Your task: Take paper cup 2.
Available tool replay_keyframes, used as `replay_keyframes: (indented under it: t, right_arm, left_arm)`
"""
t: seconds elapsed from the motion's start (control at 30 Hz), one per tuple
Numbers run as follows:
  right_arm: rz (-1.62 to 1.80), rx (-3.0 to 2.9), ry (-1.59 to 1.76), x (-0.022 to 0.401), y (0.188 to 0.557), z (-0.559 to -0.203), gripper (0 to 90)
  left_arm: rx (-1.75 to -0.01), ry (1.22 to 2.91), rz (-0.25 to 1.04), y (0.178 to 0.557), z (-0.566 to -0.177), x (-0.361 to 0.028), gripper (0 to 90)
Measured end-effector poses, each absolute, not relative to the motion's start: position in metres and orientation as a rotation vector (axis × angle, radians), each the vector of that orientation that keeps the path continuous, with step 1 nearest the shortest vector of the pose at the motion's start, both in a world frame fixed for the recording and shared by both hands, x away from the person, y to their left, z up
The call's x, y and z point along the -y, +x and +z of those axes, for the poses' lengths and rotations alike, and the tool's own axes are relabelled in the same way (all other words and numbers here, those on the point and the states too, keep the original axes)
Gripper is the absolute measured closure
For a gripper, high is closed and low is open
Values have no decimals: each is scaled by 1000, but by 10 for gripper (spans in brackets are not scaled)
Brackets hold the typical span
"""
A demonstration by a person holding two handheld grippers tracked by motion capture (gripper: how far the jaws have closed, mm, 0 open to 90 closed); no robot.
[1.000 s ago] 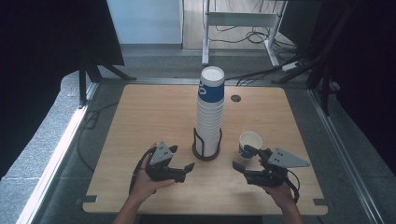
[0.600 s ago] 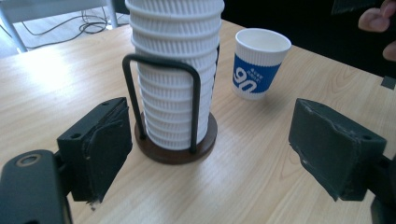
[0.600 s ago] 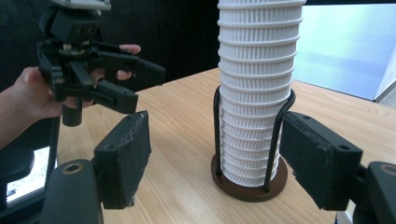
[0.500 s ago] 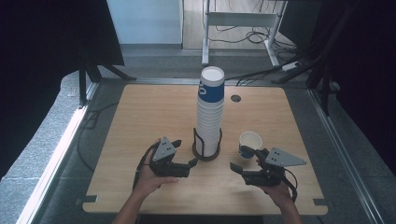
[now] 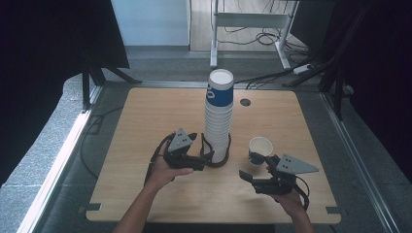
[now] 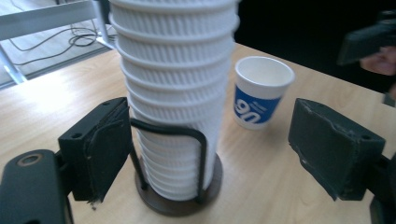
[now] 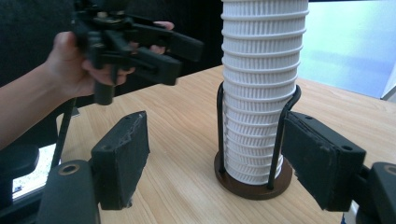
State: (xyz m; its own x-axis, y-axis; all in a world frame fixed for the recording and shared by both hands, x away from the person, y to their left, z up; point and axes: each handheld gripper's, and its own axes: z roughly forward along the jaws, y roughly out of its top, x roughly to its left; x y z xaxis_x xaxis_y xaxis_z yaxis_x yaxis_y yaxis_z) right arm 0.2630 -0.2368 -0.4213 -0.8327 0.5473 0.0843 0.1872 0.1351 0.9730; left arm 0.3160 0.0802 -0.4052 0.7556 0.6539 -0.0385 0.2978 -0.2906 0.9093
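While both jaws stood apart, the cup stack (image 5: 218, 116) rose mid-frame in its holder (image 5: 215, 156).
Left gripper (image 5: 198, 162) faced it, likely to steady it; right gripper (image 5: 245, 175) and single cup (image 5: 260, 149) sat lower right.

Tall ribbed cup stack (image 5: 217, 121) upright in wire holder (image 5: 214, 154), single cup (image 5: 260, 149) beside
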Motion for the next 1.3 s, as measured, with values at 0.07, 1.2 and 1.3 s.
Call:
replay_keyframes:
  t: [0.07,1.2,1.3]
  right_arm:
    - [1752,-2124,715,237,263,-421,238]
    - [1739,-2128,709,235,264,-425,244]
    - [1734,-2134,710,234,264,-426,243]
  left_arm:
    - [-740,1892,419,323,-405,-77,125]
    - [-739,1930,368,372,-415,-49,130]
    - [-734,1934,373,372,-416,-49,134]
